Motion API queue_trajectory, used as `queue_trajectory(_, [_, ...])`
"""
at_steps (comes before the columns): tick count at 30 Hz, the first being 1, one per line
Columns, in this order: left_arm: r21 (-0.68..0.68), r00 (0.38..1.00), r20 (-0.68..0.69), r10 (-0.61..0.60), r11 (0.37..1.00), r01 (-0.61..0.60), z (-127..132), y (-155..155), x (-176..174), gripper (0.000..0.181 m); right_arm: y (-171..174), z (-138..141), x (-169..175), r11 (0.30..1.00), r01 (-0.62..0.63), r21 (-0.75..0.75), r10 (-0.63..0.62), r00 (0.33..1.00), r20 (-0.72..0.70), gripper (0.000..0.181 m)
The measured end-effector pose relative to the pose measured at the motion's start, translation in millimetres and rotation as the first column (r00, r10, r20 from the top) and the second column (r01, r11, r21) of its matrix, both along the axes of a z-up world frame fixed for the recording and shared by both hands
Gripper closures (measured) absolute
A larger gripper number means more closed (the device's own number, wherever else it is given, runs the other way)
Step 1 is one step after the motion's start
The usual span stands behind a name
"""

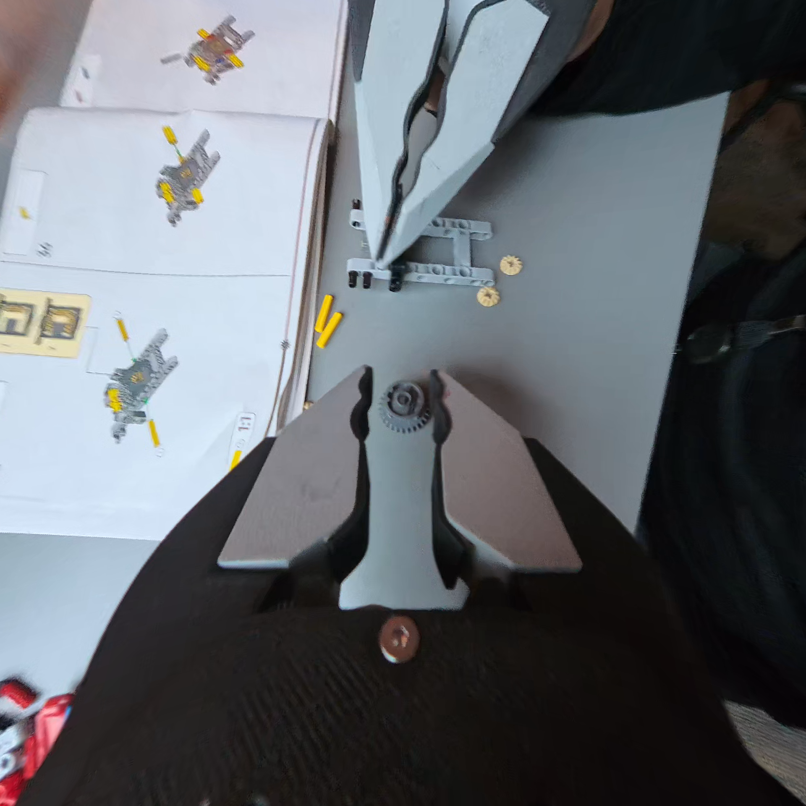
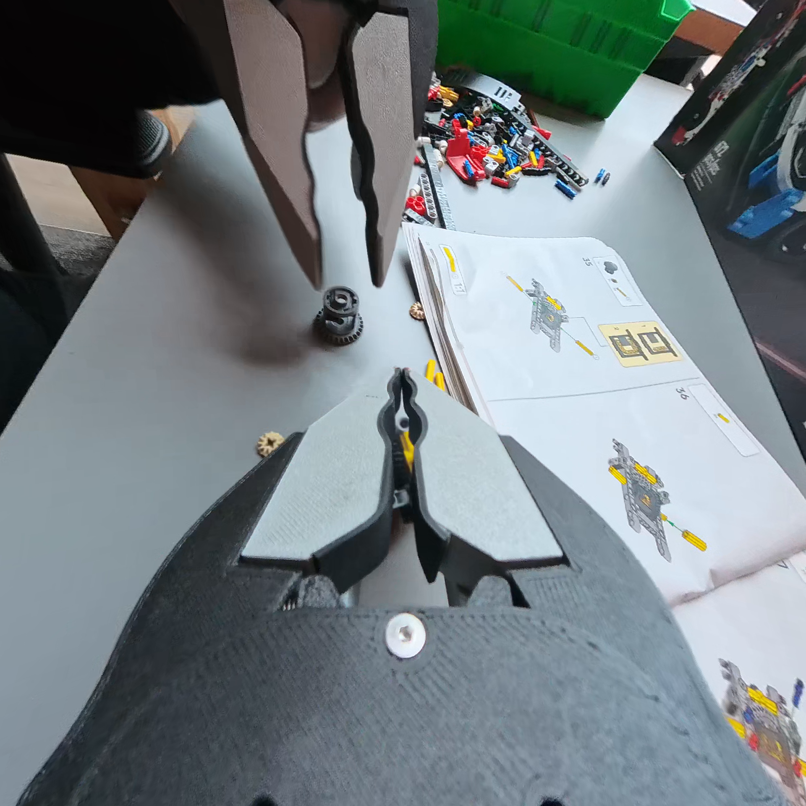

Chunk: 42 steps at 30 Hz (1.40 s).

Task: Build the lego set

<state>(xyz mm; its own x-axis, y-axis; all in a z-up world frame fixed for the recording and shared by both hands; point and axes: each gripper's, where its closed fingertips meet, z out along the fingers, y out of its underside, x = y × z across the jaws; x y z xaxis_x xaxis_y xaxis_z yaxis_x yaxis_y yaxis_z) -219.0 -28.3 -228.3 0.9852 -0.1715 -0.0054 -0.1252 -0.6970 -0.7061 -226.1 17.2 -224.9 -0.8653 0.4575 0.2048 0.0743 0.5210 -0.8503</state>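
Note:
A dark grey differential gear (image 1: 403, 405) stands on the grey table (image 1: 567, 392). My left gripper (image 1: 400, 373) is open, with its fingertips on either side of the gear and just above it. The right wrist view shows the same gear (image 2: 338, 320) below the left gripper (image 2: 347, 283). A light grey lego frame (image 1: 462, 248) with black pins lies farther on. My right gripper (image 1: 383, 261) is shut and its tip rests on the frame's beam. In its own view the right gripper (image 2: 401, 371) hides most of the frame.
An open instruction booklet (image 1: 152, 305) (image 2: 589, 392) lies beside the work spot. Two tan bevel gears (image 1: 511, 264) (image 1: 488, 296) and yellow pins (image 1: 328, 325) lie near the frame. A pile of loose pieces (image 2: 488, 144), a green bin (image 2: 567, 39) and the set's box (image 2: 763, 152) stand beyond. Left tips to right tips: about 5 centimetres.

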Motion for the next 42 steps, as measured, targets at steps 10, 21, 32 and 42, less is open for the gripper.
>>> queue_trajectory(10, [-0.133,0.995,0.096,-0.019,0.991,0.032,-21,-6,2,0.153,16,7,0,0.999,0.034,-0.020,-0.034,0.999,-0.015,0.181])
queue_trajectory(21, [-0.011,0.992,0.109,0.061,0.998,-0.060,-8,5,-10,0.164,39,23,0,0.995,0.069,-0.078,-0.072,0.997,-0.038,0.181])
queue_trajectory(32, [0.199,0.980,0.188,0.064,0.975,-0.102,1,-5,6,0.163,39,31,1,0.989,0.051,-0.137,-0.057,0.998,-0.036,0.178])
queue_trajectory(42, [0.425,0.991,0.127,-0.047,0.905,-0.011,57,44,4,0.163,27,31,8,0.986,-0.006,-0.169,0.003,1.000,-0.022,0.165])
